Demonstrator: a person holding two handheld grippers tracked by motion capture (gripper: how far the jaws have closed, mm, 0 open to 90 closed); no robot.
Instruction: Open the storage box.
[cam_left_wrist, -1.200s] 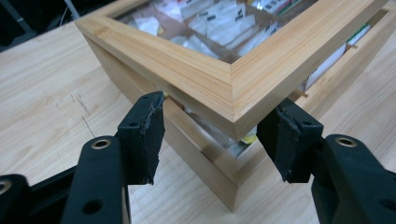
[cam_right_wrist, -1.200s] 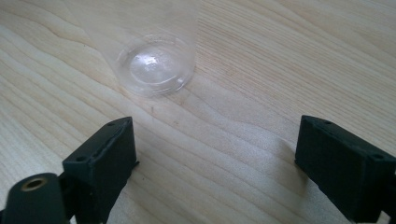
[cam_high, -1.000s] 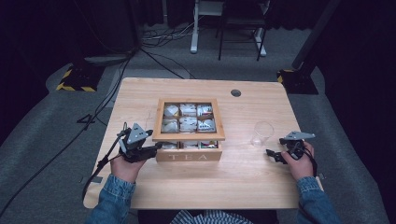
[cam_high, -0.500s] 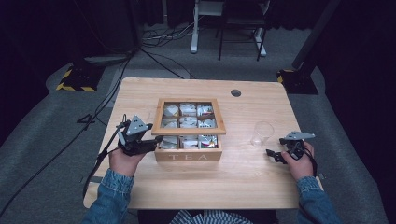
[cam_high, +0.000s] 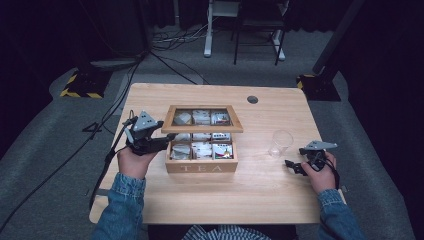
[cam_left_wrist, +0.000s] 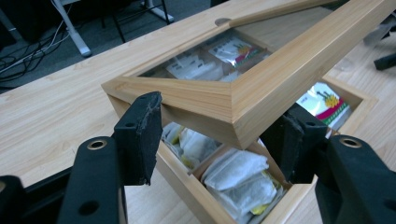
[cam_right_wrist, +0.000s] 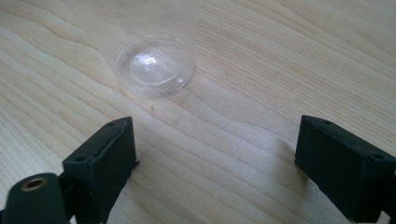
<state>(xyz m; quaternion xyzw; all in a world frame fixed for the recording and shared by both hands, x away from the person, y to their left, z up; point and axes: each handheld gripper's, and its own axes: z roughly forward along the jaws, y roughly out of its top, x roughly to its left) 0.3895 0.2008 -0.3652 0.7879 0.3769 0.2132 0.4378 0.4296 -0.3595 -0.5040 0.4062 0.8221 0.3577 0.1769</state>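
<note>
Tea box (cam_high: 201, 162): lid (cam_high: 202, 119) half raised, its left corner propped between the left gripper (cam_high: 161, 141)'s wide, just-widening jaws, exposing tea bags (cam_high: 201, 150). Right gripper (cam_high: 294, 166): gaping, empty, waiting near cup (cam_high: 280, 143).

One wooden tea box (cam_high: 201, 165) on the table (cam_high: 260, 195), its one glass-paned lid (cam_high: 202, 119) lifted. Six compartments, each with tea bags (cam_high: 202, 149) too bunched to count. One clear cup (cam_high: 280, 143). Two grippers: left (cam_high: 159, 142), right (cam_high: 291, 165).
</note>
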